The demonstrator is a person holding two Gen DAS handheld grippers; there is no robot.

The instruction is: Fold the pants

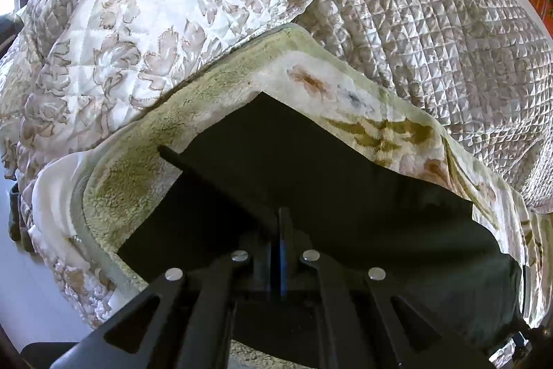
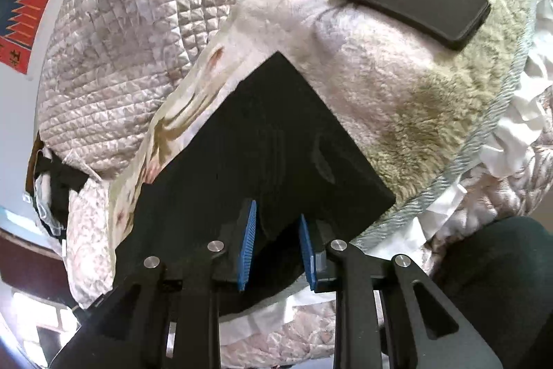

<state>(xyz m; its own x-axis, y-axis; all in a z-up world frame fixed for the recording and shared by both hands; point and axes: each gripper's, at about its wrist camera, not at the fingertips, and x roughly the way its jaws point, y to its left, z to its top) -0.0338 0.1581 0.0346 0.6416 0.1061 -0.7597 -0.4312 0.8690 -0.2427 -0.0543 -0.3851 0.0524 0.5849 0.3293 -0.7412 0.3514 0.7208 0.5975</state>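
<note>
Pants [image 1: 328, 168], black and already doubled into a flat panel, lie on the fleecy floral blanket [image 1: 214, 85] that covers the heaped bedding; we judge the fold well advanced, since both wrist views show crisp straight edges and a squared far corner rather than loose legs. What seems left is to lay down the edge we hold, smooth it, and perhaps make one more fold to shorten the bundle.

Our left gripper [image 1: 281, 230] has its jaws pressed together, and a ridge of the dark cloth rises to them from the left, so we read it as pinching a near edge of the pants. Our right gripper [image 2: 276, 230] has its blue pads [image 2: 247, 241] narrowly parted; the near edge of the cloth sits between them, but gaps show on both sides, so we judge that nothing is clamped there.

As for direction, the panel's far corner points away from us towards the quilted coverlet [image 1: 432, 33], and in the left view its long axis appears to run across the picture from lower left to right, roughly along the blanket's edge. Which end is the waistband we cannot tell, as the fabric shows almost no detail.

A dark phone [image 2: 414, 2] rests on the blanket beyond the pants, well apart from them
</note>
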